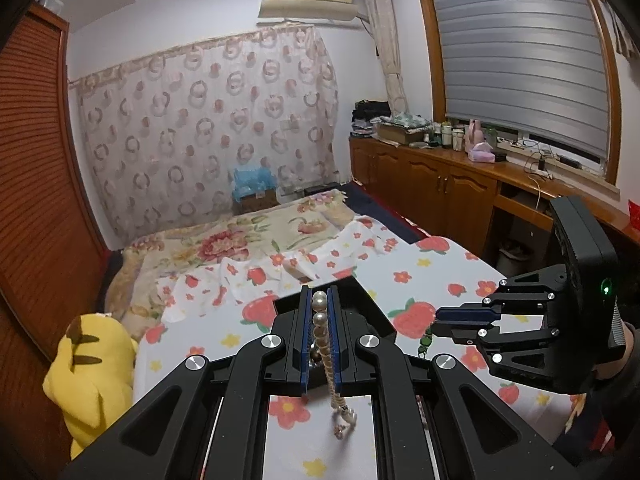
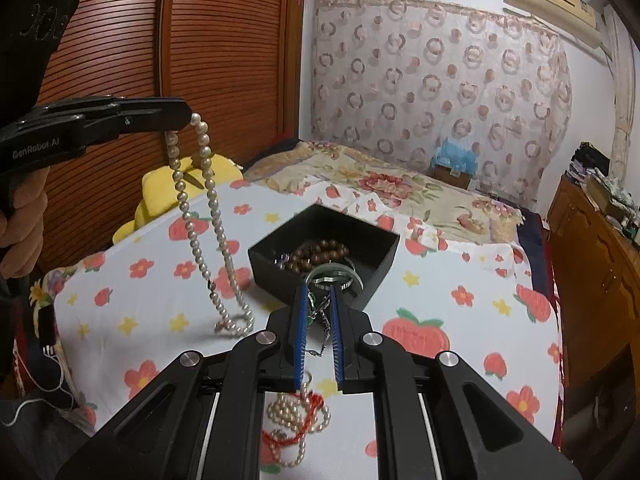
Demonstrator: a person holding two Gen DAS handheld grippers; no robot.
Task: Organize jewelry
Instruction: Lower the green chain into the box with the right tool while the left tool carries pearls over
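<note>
My left gripper (image 1: 319,300) is shut on a long pearl necklace (image 1: 322,334). In the right wrist view the left gripper (image 2: 186,114) holds it lifted at the left, and the necklace (image 2: 200,216) hangs down with its lower end on the bedsheet. My right gripper (image 2: 319,300) is shut on a thin silver chain (image 2: 325,320) with a green piece, just in front of the black box (image 2: 384,260). The box holds a brown bead bracelet (image 2: 320,252) and a silver bangle (image 2: 332,274). A small pearl strand and red cord (image 2: 298,416) lie under the right gripper. In the left wrist view the right gripper (image 1: 440,320) has a green bead string hanging from it.
The work surface is a bed with a white strawberry-print sheet (image 2: 460,312). A yellow plush toy (image 1: 92,372) sits at the bed's left edge by a wooden wardrobe (image 2: 220,60). Wooden cabinets (image 1: 448,184) with clutter run along the right wall.
</note>
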